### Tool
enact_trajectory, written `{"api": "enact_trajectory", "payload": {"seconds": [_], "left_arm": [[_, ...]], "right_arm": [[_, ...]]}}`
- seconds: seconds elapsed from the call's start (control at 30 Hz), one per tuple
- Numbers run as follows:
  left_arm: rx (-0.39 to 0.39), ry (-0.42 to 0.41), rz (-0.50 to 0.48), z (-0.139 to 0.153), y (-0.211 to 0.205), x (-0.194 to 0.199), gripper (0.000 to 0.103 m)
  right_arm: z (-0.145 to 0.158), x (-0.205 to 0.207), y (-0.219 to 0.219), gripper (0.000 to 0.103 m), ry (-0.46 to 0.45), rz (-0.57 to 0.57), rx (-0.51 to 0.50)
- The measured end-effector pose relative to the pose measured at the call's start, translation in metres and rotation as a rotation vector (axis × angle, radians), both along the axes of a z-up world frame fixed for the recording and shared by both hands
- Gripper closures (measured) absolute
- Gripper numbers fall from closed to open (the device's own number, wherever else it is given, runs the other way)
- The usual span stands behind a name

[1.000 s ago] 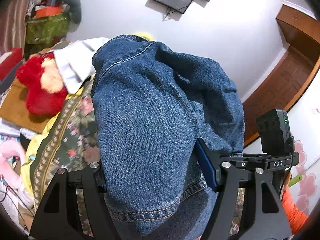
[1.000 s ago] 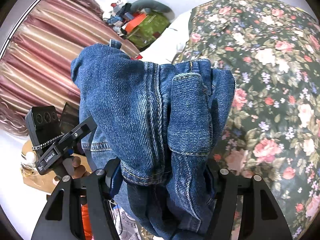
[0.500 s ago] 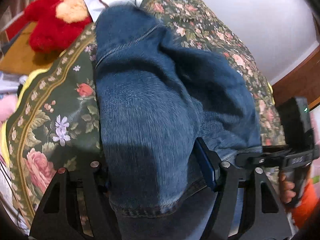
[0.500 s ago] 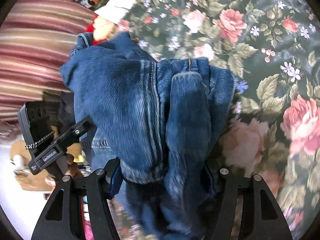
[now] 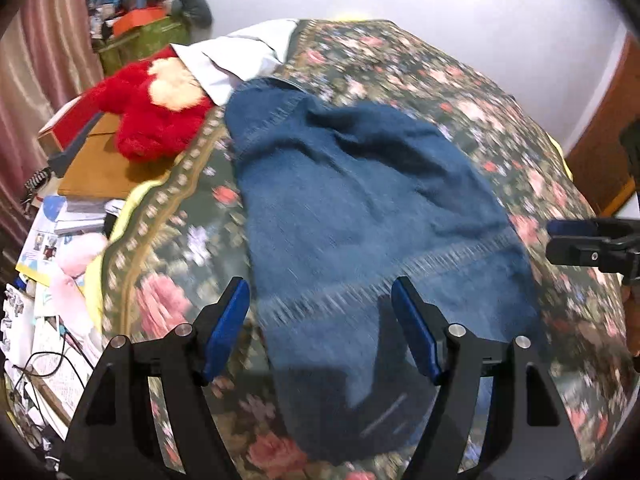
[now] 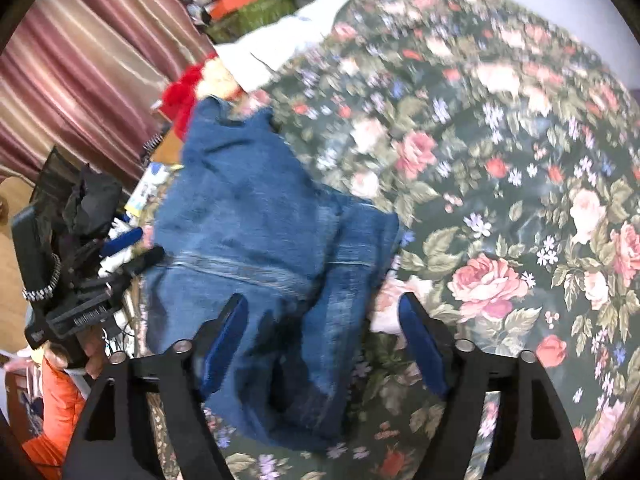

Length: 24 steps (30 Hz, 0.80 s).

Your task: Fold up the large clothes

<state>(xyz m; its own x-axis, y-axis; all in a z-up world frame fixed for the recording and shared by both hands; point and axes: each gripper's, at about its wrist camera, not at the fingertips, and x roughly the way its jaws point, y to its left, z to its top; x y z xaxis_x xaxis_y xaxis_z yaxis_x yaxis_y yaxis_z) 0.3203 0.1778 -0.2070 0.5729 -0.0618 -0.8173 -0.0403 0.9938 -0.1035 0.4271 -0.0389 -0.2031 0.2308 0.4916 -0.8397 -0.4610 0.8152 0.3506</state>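
both hand-held grippers, left [image 5: 320, 326] and right [image 6: 322, 338], released above jeans [image 5: 360, 208] on floral bedspread [image 6: 500, 160]

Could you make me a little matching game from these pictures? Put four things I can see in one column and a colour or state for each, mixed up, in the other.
Things
1. jeans
2. plush toy
3. bedspread
4. left gripper

Colour or state
A. red, at the edge of the bed
B. open, holding nothing
C. dark green with pink roses
D. blue denim, lying on the bed

Pairs: 1-D, 2-A, 3-C, 4-B
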Motion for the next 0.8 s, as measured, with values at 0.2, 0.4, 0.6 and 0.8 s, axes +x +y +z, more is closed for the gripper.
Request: {"api": "enact_trajectory", "payload": {"seconds": [0.2,0.4,0.6,0.8], "left_arm": [[0.146,0.024,-0.022,-0.017,-0.035,-0.018,0.027],[0.218,0.026,-0.024,-0.01,-0.034,-0.033,0.023],[0.259,-0.057,0.023,0.02,-0.018,-0.014,0.021],[0.268,-0.092,0.046,0.029,-0.01,0.05,0.021]], "right_arm": [[-0.025,-0.029,0.032,0.012,-0.014,0.101,-0.096],[-0.049,-0.032,0.01,0.012,0.053,0.098,-0.125],[-0.012,-0.023,-0.003,0.012,-0.047,0.051,-0.15],[0.021,0.005,0.015,0.012,-0.143,0.003,-0.06]]}}
